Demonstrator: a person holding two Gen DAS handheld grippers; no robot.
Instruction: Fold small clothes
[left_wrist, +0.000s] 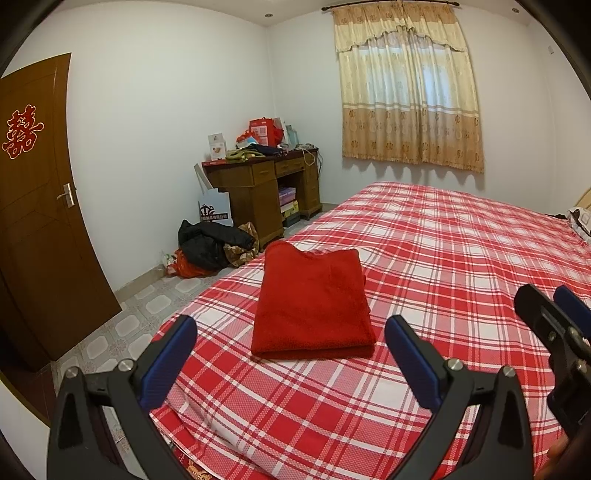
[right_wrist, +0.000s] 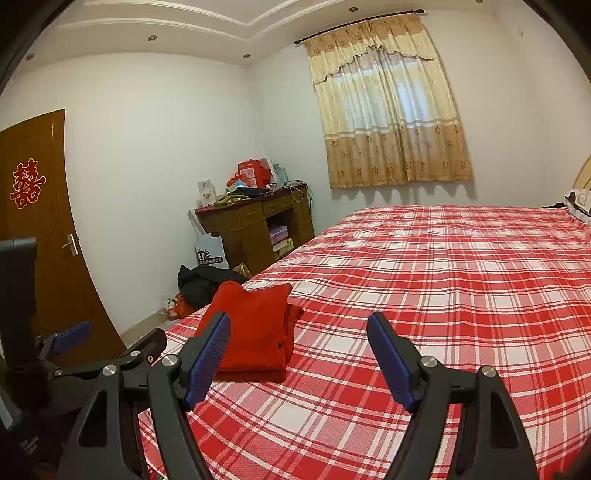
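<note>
A red garment (left_wrist: 314, 306) lies folded into a neat rectangle near the foot corner of the bed (left_wrist: 443, 258), on its red and white checked sheet. The left tongs (left_wrist: 291, 332) hang just short of it, spread wide and holding nothing. The right tongs (right_wrist: 299, 328) hover beside it, likewise released, their left pad (right_wrist: 208, 358) overlapping the garment's edge in view.

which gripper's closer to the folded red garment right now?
Left, by a little. The left gripper sits open directly in front of the red garment; the right gripper is open too, off to the garment's right.
</note>
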